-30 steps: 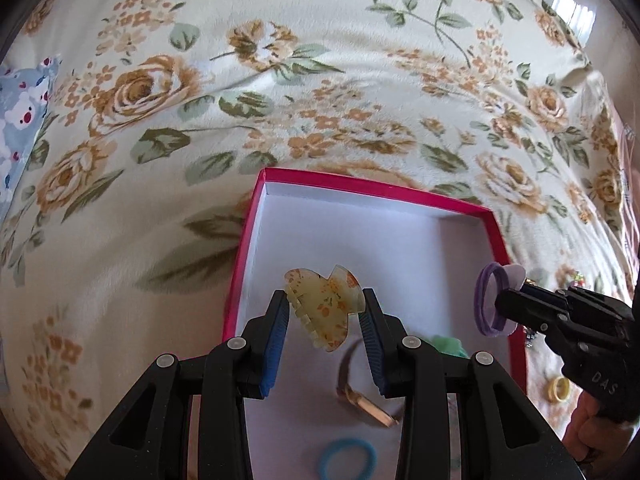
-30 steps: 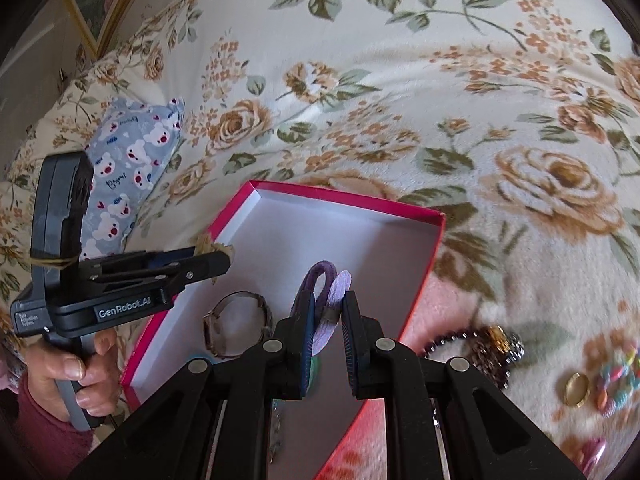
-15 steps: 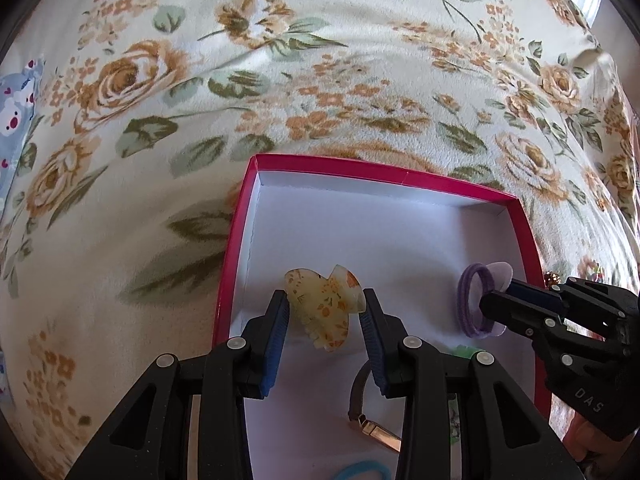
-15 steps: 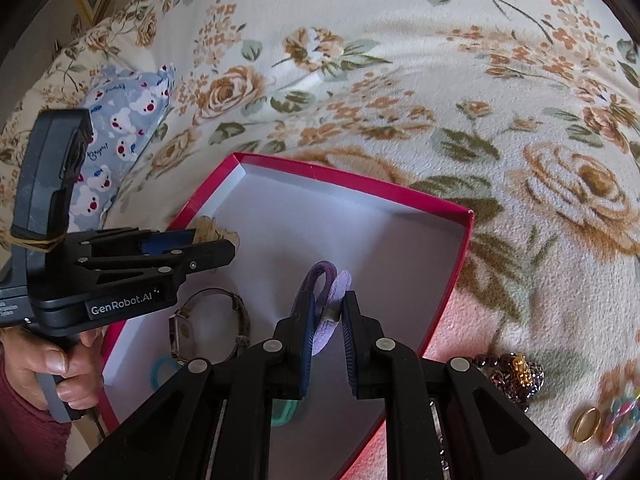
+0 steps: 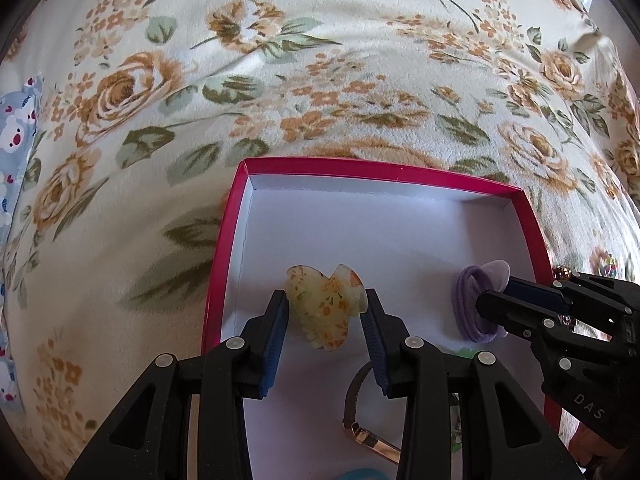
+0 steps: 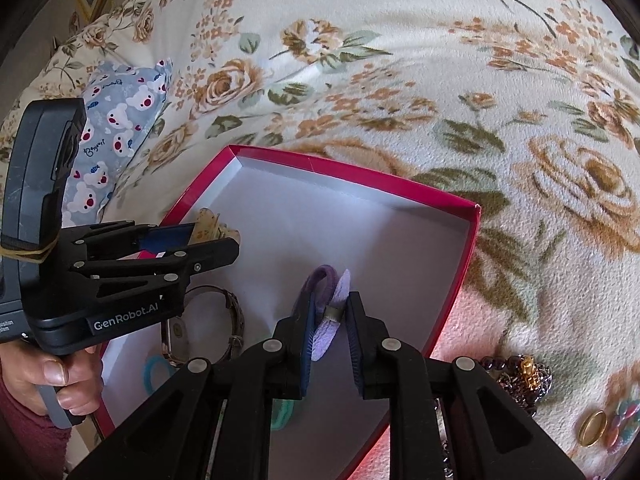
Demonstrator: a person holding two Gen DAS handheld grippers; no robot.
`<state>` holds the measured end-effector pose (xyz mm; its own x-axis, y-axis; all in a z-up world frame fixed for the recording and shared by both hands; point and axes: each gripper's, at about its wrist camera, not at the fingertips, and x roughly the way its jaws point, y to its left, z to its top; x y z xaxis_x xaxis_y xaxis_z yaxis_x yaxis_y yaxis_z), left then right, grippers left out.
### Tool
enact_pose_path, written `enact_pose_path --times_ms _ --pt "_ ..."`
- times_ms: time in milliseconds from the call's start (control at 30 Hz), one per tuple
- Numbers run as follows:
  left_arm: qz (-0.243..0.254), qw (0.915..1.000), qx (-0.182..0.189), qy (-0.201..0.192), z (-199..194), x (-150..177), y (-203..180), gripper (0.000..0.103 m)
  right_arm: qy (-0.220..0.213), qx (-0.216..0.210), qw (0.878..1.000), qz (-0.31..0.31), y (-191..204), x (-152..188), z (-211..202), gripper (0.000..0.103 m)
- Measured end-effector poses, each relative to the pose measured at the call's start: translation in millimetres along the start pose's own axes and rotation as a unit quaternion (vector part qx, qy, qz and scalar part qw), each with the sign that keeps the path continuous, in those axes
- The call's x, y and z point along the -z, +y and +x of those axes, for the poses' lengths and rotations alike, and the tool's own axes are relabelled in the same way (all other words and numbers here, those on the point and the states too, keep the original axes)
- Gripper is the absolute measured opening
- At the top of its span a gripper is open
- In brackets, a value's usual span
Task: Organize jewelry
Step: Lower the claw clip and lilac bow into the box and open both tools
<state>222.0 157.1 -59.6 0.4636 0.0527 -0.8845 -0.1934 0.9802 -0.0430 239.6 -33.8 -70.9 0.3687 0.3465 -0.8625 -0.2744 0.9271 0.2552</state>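
Note:
A red box with a white inside lies on the flowered blanket. My left gripper is shut on a yellow flowered hair claw and holds it over the box's near left part. My right gripper is shut on a purple hair tie and holds it over the box's right side; it also shows in the left wrist view. A metal watch, a blue hair tie and a green hair tie lie in the box.
A dark bead bracelet with a gold charm, a gold ring and a pastel bead piece lie on the blanket right of the box. A blue bear-print pillow sits at the left.
Both grippers have moved forward over the box and lower into it, each still holding its item. The right gripper has come in from the box's right rim.

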Motion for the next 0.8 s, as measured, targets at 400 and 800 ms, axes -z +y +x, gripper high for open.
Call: enact_pose_path --times_ms 400,800 --pt "0.0 1.0 -0.006 0.0 1.9 -1.8 -2.1 0.051 -0.012 -0.01 1.0 0.006 1.1 6.5 -9.2 0.028" --pt "-0.037 0.9987 0.011 -0.034 -27.4 8.4 12.8 0.066 -0.066 -0.026 0.997 0.034 -6.7 18.8 -60.6 0.037"
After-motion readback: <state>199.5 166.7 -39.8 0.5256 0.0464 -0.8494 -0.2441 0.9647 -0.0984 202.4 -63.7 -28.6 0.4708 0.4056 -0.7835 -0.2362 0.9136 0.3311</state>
